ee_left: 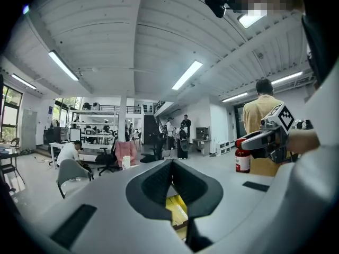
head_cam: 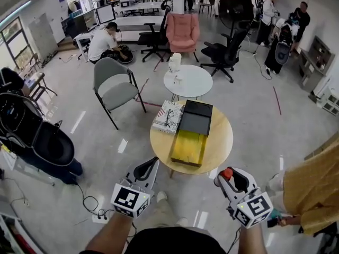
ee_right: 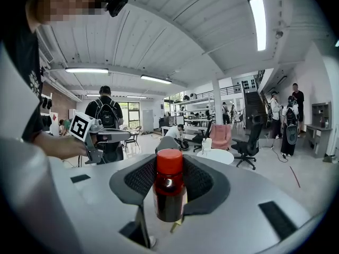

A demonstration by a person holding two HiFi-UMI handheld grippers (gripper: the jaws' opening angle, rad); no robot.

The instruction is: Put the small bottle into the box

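The small bottle [ee_right: 169, 194], dark red with a red cap, stands upright between the pads of my right gripper [ee_right: 169, 165], which is shut on it. In the head view that gripper [head_cam: 230, 178] holds the bottle [head_cam: 227, 173] just off the near right edge of the round wooden table [head_cam: 222, 136]. The box [head_cam: 189, 147] lies open on the table, with a yellow inside and its black lid [head_cam: 195, 116] folded back. My left gripper [head_cam: 150, 165] hovers at the table's near left edge, shut and empty. In the left gripper view its pads [ee_left: 159, 181] meet at the tips.
A patterned box [head_cam: 168, 116] lies left of the black lid. Beyond stand a small white round table [head_cam: 188, 83], a grey chair [head_cam: 114, 86] and a pink armchair [head_cam: 183, 32]. A person in yellow [head_cam: 312, 194] is close on my right. A black stroller [head_cam: 37, 136] is at left.
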